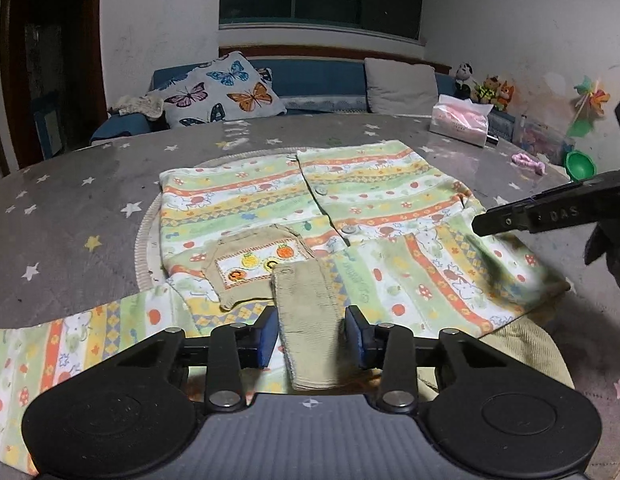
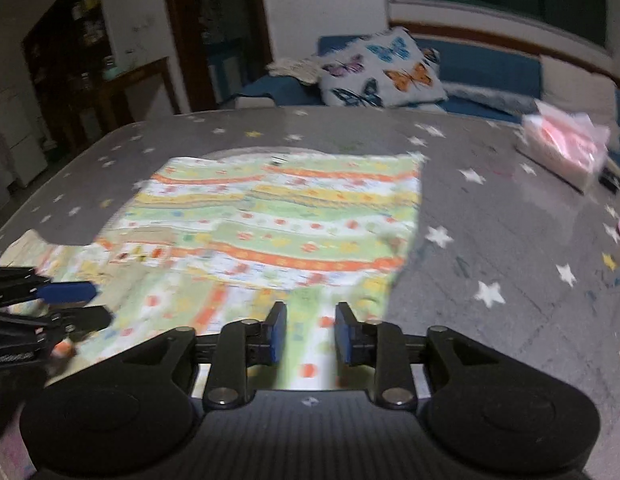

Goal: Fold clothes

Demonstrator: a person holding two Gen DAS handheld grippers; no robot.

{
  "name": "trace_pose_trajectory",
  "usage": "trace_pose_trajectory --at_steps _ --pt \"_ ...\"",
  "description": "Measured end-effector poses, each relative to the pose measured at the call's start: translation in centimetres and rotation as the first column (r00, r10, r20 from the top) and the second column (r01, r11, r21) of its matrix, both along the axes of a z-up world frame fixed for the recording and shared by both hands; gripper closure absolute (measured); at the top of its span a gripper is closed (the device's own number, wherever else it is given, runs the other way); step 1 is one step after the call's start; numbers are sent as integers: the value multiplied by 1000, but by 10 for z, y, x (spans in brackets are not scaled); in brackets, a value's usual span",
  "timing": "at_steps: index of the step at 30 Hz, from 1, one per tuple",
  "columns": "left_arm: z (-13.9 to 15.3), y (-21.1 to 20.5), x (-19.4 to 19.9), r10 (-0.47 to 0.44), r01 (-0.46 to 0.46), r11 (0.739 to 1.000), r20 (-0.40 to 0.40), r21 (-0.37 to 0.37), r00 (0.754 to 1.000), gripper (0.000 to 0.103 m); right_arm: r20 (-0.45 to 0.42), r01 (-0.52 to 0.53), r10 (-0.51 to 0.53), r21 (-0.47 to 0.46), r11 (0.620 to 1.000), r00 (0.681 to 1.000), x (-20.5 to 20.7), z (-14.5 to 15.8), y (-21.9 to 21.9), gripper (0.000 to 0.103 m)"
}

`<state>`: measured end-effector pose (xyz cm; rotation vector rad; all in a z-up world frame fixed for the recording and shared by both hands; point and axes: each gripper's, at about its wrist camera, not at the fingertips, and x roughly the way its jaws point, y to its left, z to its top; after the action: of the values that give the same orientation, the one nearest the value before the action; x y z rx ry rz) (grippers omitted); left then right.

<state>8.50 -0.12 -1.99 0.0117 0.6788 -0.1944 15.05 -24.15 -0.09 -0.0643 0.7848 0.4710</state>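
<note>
A child's striped jacket point(image 1: 310, 208) with orange, green and yellow bands lies flat, front up, on the grey star tablecloth point(image 1: 70, 208). It also shows in the right wrist view point(image 2: 278, 216), blurred. A tan ribbed cuff point(image 1: 306, 320) of a sleeve lies between the open fingers of my left gripper point(image 1: 311, 336); the pads do not touch it. My right gripper point(image 2: 310, 334) is open above the jacket's near right part. It also shows at the right edge of the left wrist view point(image 1: 549, 212). The left gripper shows at the left edge of the right wrist view point(image 2: 66, 304).
A pink tissue pack point(image 1: 461, 120) lies at the table's far right, with a small pink item point(image 1: 529, 162) and a green bowl point(image 1: 579, 164) near it. Behind the table stands a blue sofa with a butterfly cushion point(image 1: 222, 92) and soft toys point(image 1: 485, 88).
</note>
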Motion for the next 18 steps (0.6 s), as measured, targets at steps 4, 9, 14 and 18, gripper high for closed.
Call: trace_pose_trajectory --at_steps 4,9,14,18 --pt "4 12 -10 46 -46 999 8 -4 999 61 26 -94 94 -14 995 995 -15 5 29 68" --pt "9 46 -28 163 -163 987 17 9 986 45 47 -197 198 -31 980 979 -30 8 62 64" --pt "11 94 -48 323 -324 946 25 14 946 33 82 -272 277 -70 960 957 -44 7 98 60" --pt "11 133 -65 462 -462 887 25 1 887 32 100 -316 326 -100 943 940 -55 3 117 54"
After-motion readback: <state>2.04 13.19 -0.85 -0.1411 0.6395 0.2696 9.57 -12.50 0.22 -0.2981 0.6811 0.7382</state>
